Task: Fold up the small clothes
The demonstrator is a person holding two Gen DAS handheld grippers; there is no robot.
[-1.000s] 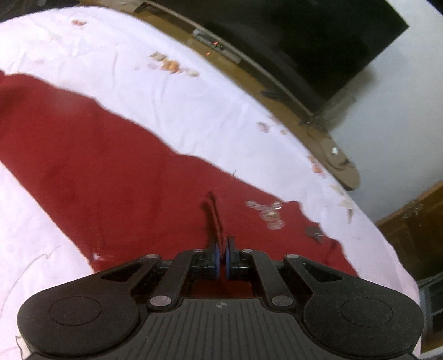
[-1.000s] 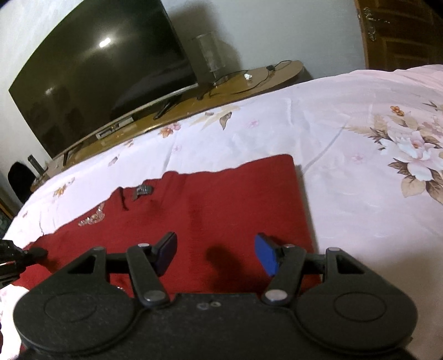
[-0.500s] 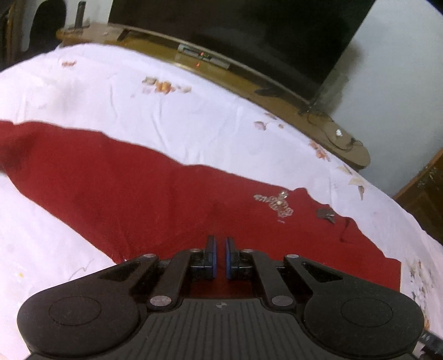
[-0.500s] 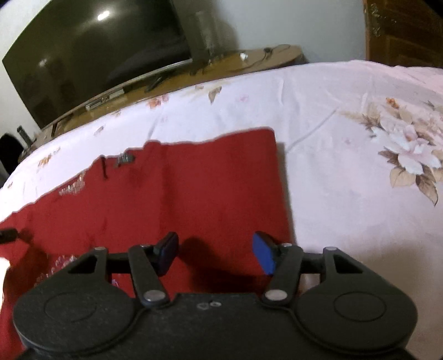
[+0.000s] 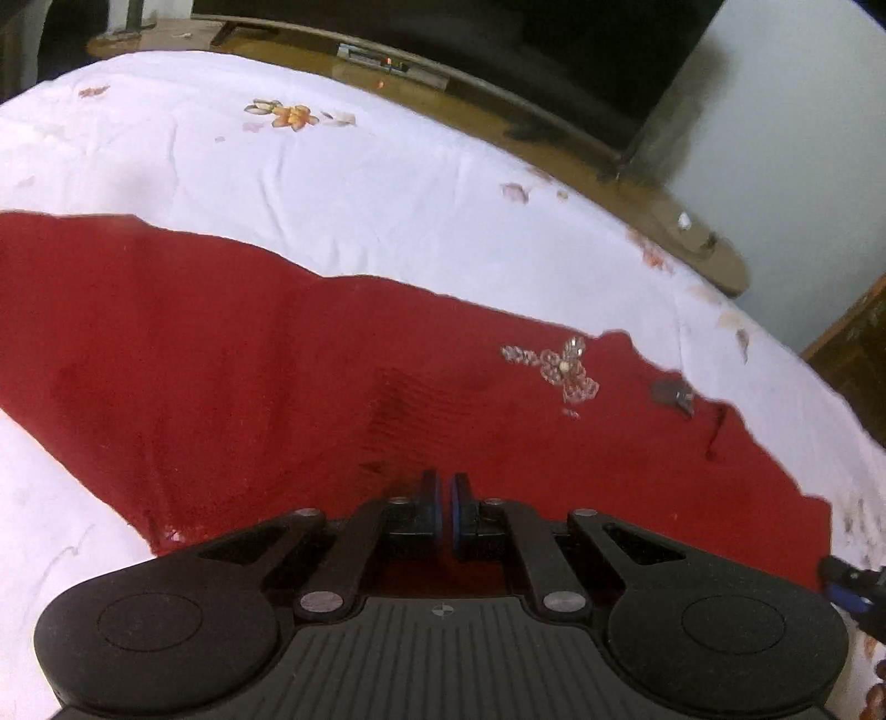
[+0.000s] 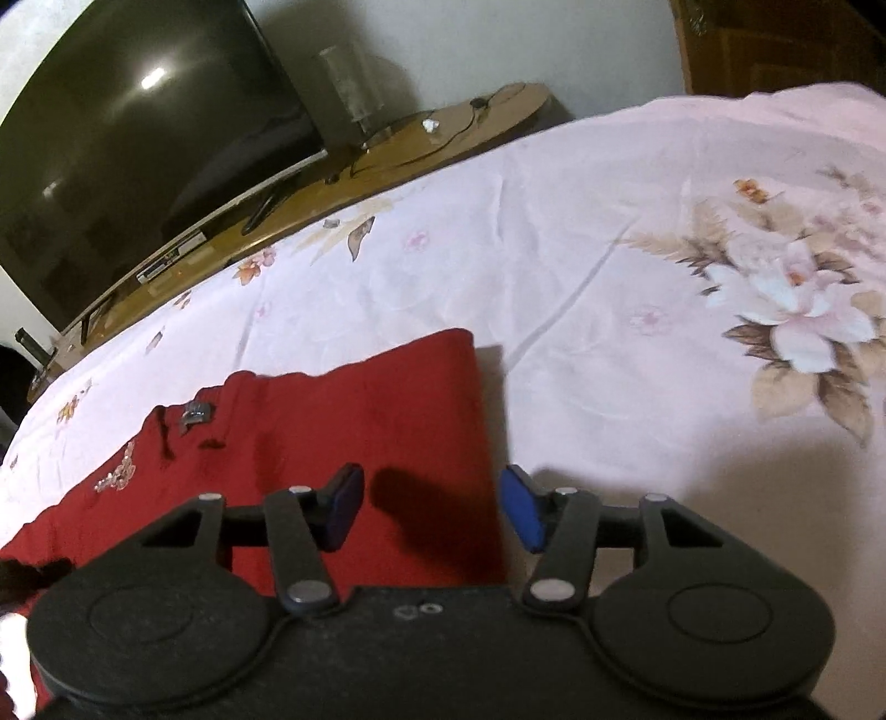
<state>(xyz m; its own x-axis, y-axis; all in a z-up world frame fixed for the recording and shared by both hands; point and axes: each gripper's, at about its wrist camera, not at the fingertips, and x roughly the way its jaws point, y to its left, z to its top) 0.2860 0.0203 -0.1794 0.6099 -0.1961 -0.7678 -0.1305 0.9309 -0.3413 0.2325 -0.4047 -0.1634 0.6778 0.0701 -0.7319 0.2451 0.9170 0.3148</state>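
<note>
A small red knit garment (image 5: 277,354) lies flat on the bed, with a beaded flower decoration (image 5: 559,368) and a grey tag (image 5: 673,394). My left gripper (image 5: 443,509) is shut, its pads nearly touching; red cloth lies under and behind the pads, and I cannot tell if any is pinched. The garment also shows in the right wrist view (image 6: 360,421). My right gripper (image 6: 432,509) is open just above the garment's right edge, its left pad over the red cloth and its right pad over the sheet.
The bed has a white floral sheet (image 6: 664,249). A wooden TV bench (image 5: 554,133) with a dark television (image 6: 111,155) runs along the far side. A wooden door (image 6: 775,44) stands at the right. The right gripper's tip (image 5: 847,587) shows at the left view's right edge.
The left gripper drew back, stayed shut, and the lifted fold of red cloth now lies flat. The right gripper shifted right to the garment's right edge, still open.
</note>
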